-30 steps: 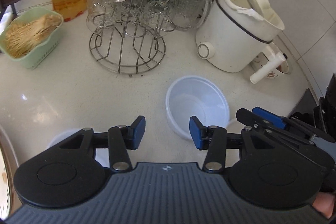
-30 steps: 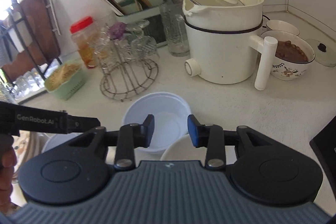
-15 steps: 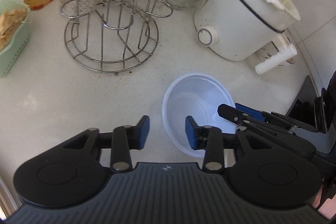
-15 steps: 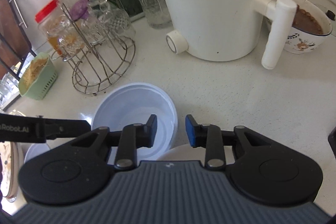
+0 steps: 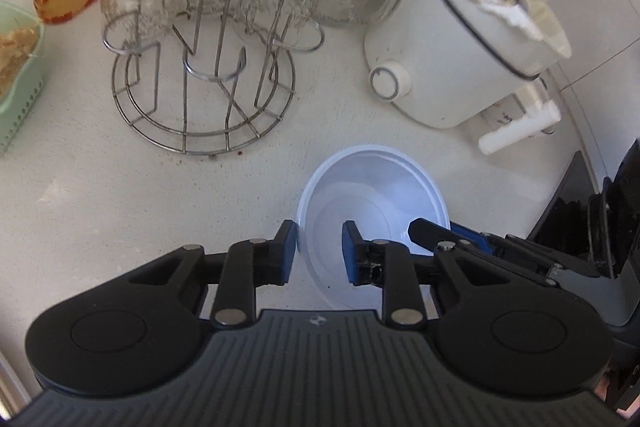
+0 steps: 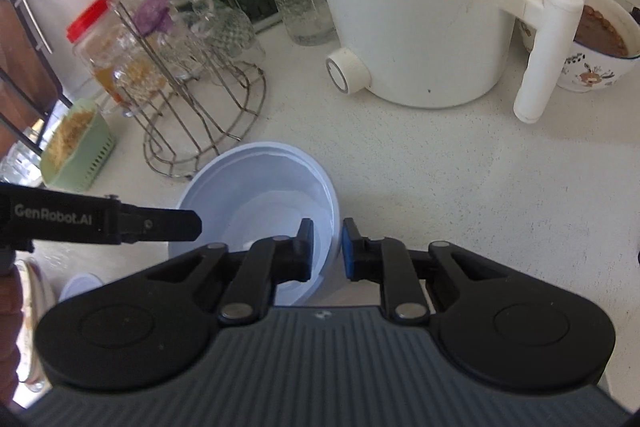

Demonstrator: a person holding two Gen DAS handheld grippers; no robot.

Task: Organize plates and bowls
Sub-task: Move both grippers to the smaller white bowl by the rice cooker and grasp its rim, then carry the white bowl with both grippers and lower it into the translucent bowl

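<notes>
A pale white plastic bowl (image 5: 372, 195) (image 6: 260, 195) stands upright on the speckled counter. My left gripper (image 5: 320, 253) straddles its left rim, one pad outside and one inside. The jaws are closing, and a gap still shows beside the wall. My right gripper (image 6: 326, 247) sits over the opposite rim, shut on the bowl's thin wall. In the left wrist view the right gripper's fingers (image 5: 424, 229) reach in over the bowl's right edge. In the right wrist view a left finger (image 6: 168, 225) lies across the bowl's left side. A small white bowl (image 6: 80, 285) sits at the lower left.
A wire rack with glasses (image 5: 204, 67) (image 6: 200, 95) stands behind the bowl. A white cooker (image 5: 452, 59) (image 6: 420, 19) with a side handle is at the right. A red-lidded jar (image 6: 96, 43), a green basket (image 6: 76, 147) and a flowered bowl of brown food (image 6: 592, 43) line the edges.
Both grippers came forward and down onto the white bowl. Their jaws narrowed around opposite sides of its rim. The bowl stayed on the counter.
</notes>
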